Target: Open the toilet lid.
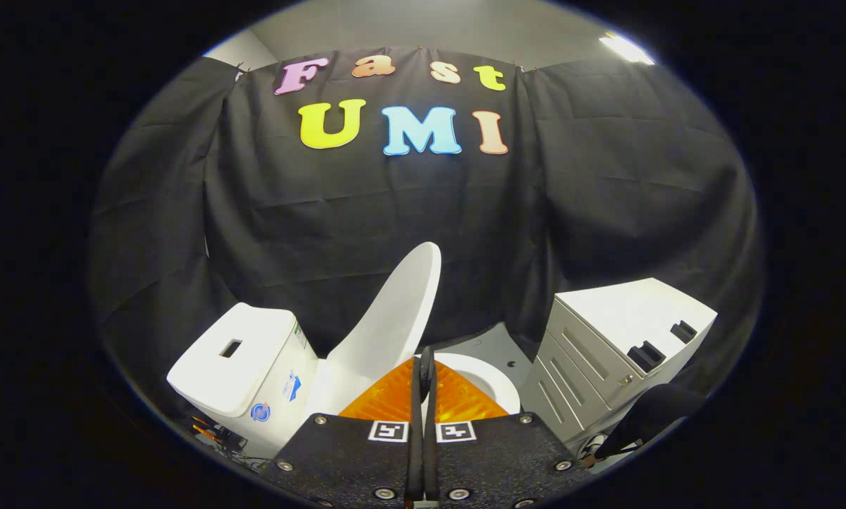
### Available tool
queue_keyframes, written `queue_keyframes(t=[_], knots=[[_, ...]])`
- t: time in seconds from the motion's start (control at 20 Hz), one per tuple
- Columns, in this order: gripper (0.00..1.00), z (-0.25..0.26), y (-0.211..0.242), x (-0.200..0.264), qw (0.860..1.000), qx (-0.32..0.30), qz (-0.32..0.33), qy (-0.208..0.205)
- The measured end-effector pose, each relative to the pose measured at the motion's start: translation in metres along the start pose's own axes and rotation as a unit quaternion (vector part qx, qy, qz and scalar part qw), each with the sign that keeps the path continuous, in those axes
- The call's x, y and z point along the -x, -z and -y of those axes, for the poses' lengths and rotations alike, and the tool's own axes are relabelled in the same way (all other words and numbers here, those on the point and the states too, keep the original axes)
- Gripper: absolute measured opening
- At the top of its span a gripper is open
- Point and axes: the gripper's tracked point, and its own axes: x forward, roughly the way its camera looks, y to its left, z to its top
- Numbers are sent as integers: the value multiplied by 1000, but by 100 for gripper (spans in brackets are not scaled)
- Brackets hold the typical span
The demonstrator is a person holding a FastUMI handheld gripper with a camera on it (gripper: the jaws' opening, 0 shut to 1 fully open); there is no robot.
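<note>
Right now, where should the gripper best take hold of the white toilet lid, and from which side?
Take the raised white plastic toilet lid by its thin rounded free edge at the top, coming from the bowl side. It stands tilted toward the white tank, so that edge is exposed. The hand-held gripper is shut and must open first.

We count one toilet (274,382) with one raised lid (394,311) and one tank (242,364) at lower left, one white drawer cabinet (620,339) at lower right, and one gripper (423,367) with two fingers pressed together at bottom centre
</note>
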Motion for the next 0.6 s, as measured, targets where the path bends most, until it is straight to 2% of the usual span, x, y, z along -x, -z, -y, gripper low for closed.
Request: queue_keyframes(t=[0.6], knots=[[0,-61,-27,16,997,33,53,-39]])
